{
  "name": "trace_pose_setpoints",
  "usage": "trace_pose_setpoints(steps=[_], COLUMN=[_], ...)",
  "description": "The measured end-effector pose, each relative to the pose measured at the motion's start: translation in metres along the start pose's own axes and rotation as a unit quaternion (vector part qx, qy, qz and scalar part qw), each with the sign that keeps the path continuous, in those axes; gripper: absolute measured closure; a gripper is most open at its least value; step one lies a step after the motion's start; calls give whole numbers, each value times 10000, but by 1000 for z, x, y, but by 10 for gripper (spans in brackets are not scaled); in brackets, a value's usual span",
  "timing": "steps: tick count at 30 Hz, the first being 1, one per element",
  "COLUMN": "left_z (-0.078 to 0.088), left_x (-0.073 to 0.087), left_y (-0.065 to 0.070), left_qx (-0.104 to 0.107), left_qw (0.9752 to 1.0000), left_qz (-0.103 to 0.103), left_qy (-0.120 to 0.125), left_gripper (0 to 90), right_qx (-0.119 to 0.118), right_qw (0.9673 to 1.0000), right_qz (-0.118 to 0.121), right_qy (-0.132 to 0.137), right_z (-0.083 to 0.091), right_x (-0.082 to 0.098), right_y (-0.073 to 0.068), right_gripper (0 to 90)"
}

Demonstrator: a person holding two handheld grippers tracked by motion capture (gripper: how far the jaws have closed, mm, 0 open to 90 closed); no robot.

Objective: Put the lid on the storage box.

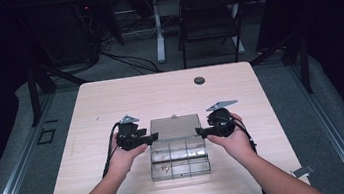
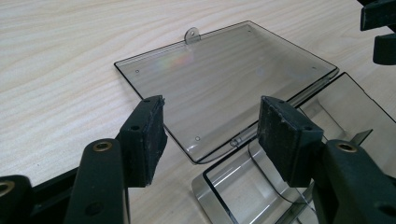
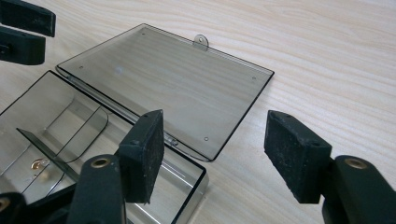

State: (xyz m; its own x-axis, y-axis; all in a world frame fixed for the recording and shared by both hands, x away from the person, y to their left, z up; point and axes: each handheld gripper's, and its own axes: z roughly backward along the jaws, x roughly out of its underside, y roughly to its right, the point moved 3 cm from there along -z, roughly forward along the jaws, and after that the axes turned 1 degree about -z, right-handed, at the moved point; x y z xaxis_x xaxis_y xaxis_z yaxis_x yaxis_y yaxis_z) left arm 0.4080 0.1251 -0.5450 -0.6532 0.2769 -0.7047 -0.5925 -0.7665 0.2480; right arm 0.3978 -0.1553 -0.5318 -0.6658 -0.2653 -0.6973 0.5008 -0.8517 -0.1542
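Lying open mid-desk, the clear compartment box [image 1: 179,157] is seen with its lid [image 1: 175,126] folded flat behind it, flanked by the left tongs [image 1: 152,138] and right tongs [image 1: 200,132], both spread apart and empty, on the wooden desk [image 1: 110,100].

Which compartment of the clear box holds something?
A near-row compartment left of centre of the clear box: a small brass-coloured piece lies there; the other compartments look empty.

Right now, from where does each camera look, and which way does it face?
High view: above the table's near side, facing forward and down; forearms, left tongs and right tongs flank the clear box.
Left gripper view: rides the left tongs, toward the flat-open lid.
Right gripper view: rides the right tongs, same lid.
Shared: lid, box, table.
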Motion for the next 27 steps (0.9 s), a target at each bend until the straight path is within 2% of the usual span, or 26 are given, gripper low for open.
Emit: trace_pose_setpoints(steps=[7,13,20,27], left_z=[-5,-10,-18,-28], left_x=[-3,-2,-3,-5], left_y=[-2,-7,-11,-18], left_qx=[1,-49,-63,-13], left_qw=[9999,9996,9992,9972], left_qz=[153,242,356,738], left_qy=[-2,-124,-143,-134], left_gripper=[412,417,425,432], right_qx=[18,30,121,121], right_qw=[10000,10000,9998,9997], right_qz=[-17,-80,-164,-222], right_qy=[-12,-39,-77,-70], right_z=[-5,-9,-15,-25], right_x=[-2,-3,-9,-15], right_y=[2,6,12,12], right_gripper=[363,358,353,357])
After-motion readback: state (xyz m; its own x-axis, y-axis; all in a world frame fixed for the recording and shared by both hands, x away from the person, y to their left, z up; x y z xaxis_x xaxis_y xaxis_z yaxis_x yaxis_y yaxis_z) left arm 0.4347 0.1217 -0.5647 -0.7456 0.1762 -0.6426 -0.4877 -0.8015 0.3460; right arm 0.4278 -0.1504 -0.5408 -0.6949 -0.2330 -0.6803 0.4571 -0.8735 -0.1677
